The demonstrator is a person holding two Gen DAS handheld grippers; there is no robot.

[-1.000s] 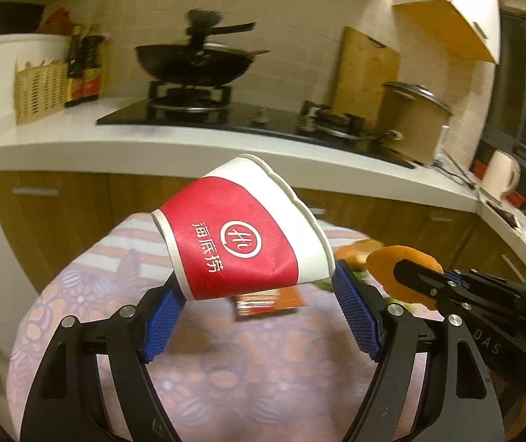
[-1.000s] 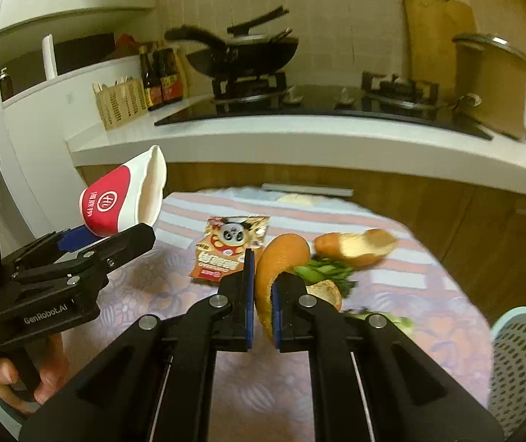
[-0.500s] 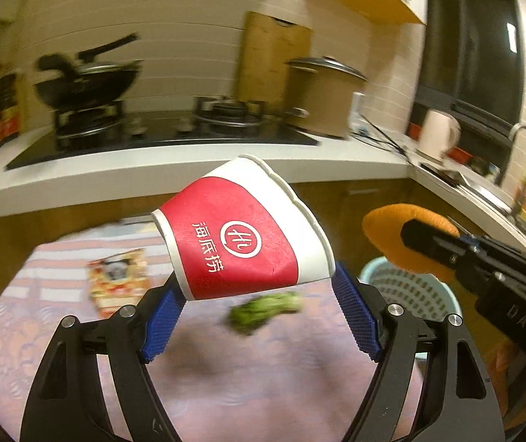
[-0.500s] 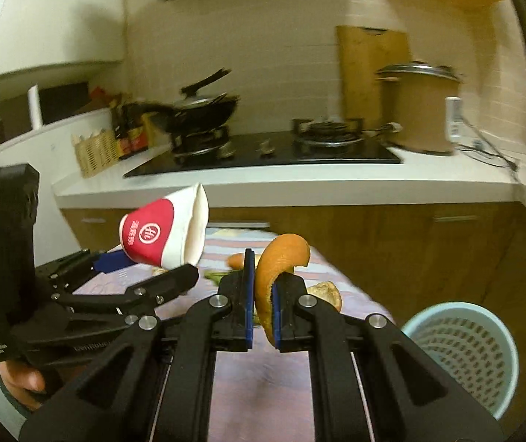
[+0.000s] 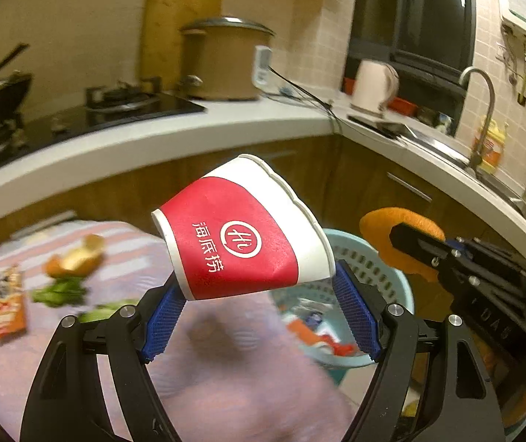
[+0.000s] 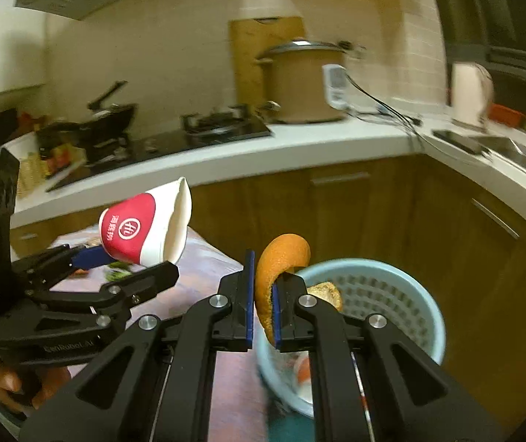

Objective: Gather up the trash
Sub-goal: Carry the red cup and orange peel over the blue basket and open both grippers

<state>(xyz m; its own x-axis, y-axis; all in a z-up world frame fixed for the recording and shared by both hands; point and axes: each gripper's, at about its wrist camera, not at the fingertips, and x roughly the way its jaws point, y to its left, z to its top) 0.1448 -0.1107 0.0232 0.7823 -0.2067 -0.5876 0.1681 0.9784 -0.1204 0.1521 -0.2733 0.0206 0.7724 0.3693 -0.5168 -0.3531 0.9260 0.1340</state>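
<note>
Kitchen bench [image 5: 196, 361]; laundry-style bin [image 6: 402, 294] beside it. Left gripper [image 5: 259, 316] jaws wide, clamping paper cup [image 5: 240, 235]; right gripper [image 6: 263, 305] jaws pinch orange peel [image 6: 281, 258]. Centre both over bin before release.

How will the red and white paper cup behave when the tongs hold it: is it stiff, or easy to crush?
The paper cup is probably light and soft: its rim looks squashed to an oval between the left tongs. It likely crushes further under a firmer squeeze. Held on its side by its tapered wall, it may slip out.
</note>
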